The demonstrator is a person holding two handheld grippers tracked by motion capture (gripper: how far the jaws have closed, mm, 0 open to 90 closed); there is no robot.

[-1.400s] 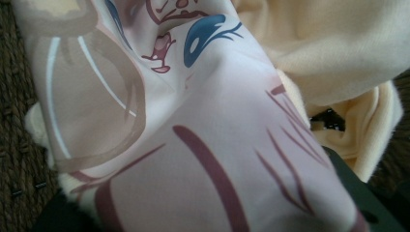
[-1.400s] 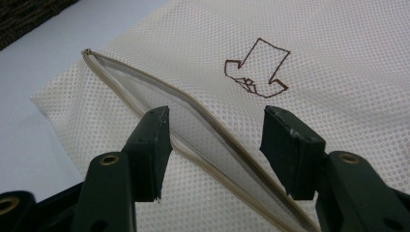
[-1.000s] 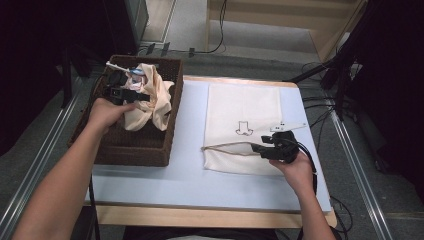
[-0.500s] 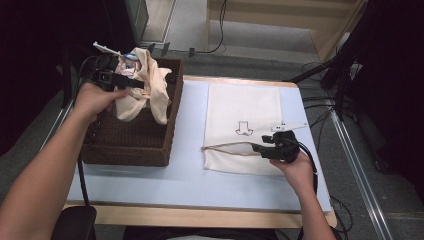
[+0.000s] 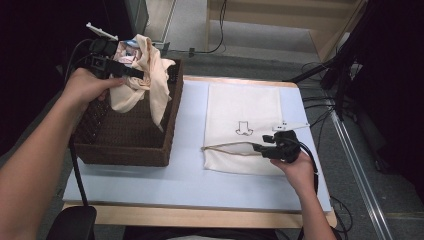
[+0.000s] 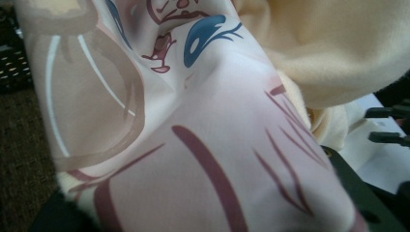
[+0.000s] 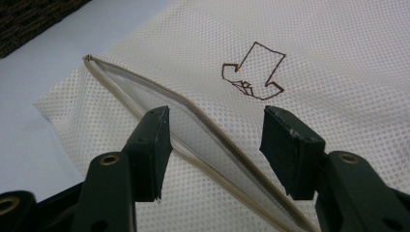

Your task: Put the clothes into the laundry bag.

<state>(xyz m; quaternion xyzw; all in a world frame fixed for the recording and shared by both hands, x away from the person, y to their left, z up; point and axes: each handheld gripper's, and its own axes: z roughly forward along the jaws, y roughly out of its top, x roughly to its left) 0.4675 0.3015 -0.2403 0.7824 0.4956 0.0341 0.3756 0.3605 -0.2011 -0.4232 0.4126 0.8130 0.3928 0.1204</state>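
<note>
Cream garment [image 5: 145, 80] with a cartoon print [image 6: 203, 145] hung at upper left of the high view, bunched in the left gripper [image 5: 131, 73], raised above the wicker basket [image 5: 125, 145], tail draping over its right wall. Left jaws were clamped on the cloth.

Mesh laundry bag [image 5: 245, 115] lay flat at frame centre-right on the blue table top [image 5: 185, 175], well apart from the garment. Right gripper [image 5: 256, 147] sat at the bag's zip opening [image 7: 193, 125], jaws wide, 1 either side of the open zip edge, gripping nothing.

Progress, my read: garment picked, bag mouth parted slightly. Left: carry across, stuff in, zip up.

Versus 1 s ago: garment had gone from low in the basket to lifted clear near its far rim. Right gripper and bag hadn't moved.
</note>
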